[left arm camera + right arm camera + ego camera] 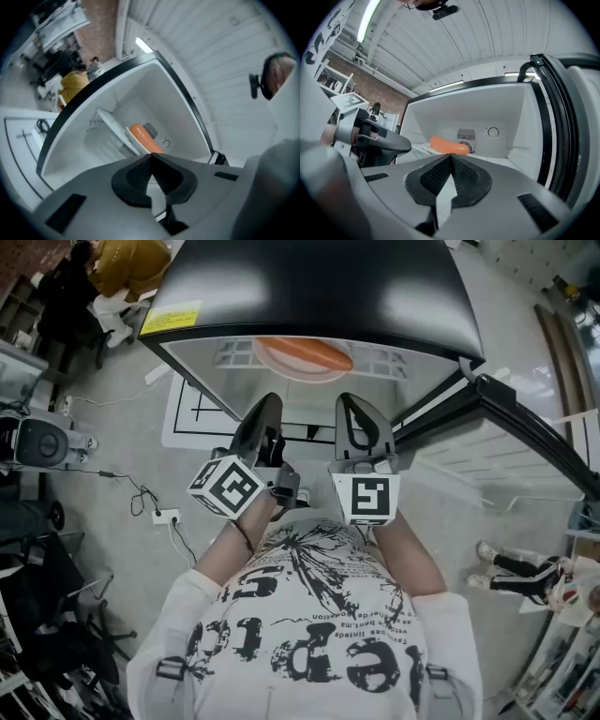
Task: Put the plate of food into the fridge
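To the left of the fridge, a person in a yellow top sits in the far corner, and one white power strip with thin cables lies on the grey floor. A white mat with black lines lies at the fridge's left foot. There are two grippers in front of the open fridge, each with one marker cube. The left gripper is rolled to one side, its jaws pressed together with nothing between them. Inside the fridge there is one plate on the white shelf, carrying one orange sausage. The sausage's long axis runs side to side across the fridge, parallel to the back wall with its vent, and neither end points at the opening. The right gripper sits just beside the left one, upright, with its jaws also closed and empty. Both grippers point into the fridge, clear of the plate. The single door stands swung open to the fridge's right, showing its white inner shelves. Overhead is a white ribbed ceiling with strip lights.
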